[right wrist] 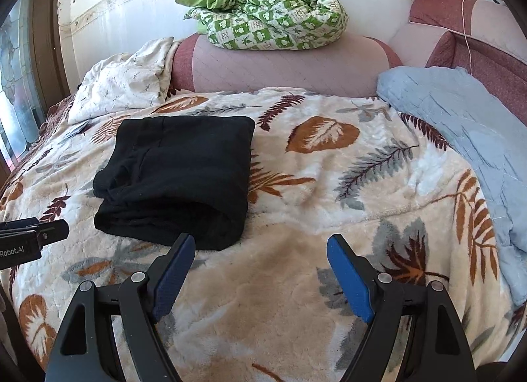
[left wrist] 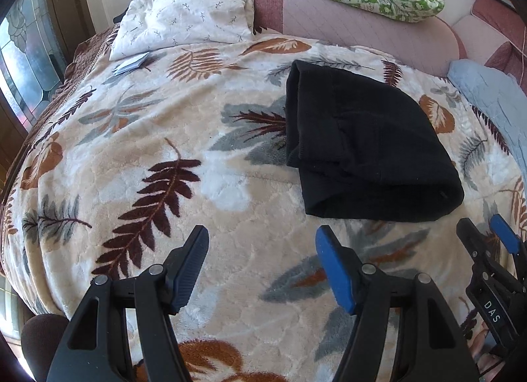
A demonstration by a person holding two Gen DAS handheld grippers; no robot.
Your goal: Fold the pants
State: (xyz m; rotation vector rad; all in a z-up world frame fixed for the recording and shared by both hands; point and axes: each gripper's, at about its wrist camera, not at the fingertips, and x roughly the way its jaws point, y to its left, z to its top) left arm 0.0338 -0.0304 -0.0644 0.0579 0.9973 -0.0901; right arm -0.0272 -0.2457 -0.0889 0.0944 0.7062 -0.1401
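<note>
Both tongs are spread wide and holding nothing right now — the left gripper [left wrist: 262, 233] hangs over bare blanket with its blue pads apart, and the right gripper [right wrist: 260, 243] is the same story, jaws open and empty just short of the near edge of the bundle. From my end, the pants [right wrist: 174, 177] look pretty much done: they sit as a compact black rectangle on the leaf-print blanket [right wrist: 329, 217], layers stacked, with a rolled-looking fold along the near edge. In the left wrist view the pants [left wrist: 362, 145] lie ahead and to the right of the left tong, not touching it, and I can see the right tong poking in at the far right of that view too. The one thing bugging me is the near-left corner, where a layer sticks out a bit and the stack isn't quite square. So my guess is the folding itself is finished and what's left is at most a little tidy-up — nudge that corner in or flatten the top. The green quilt [right wrist: 266, 6], the white pillow [right wrist: 122, 85] and the blue cover [right wrist: 461, 125] are all well clear of the pants, so nothing is in the way.
</note>
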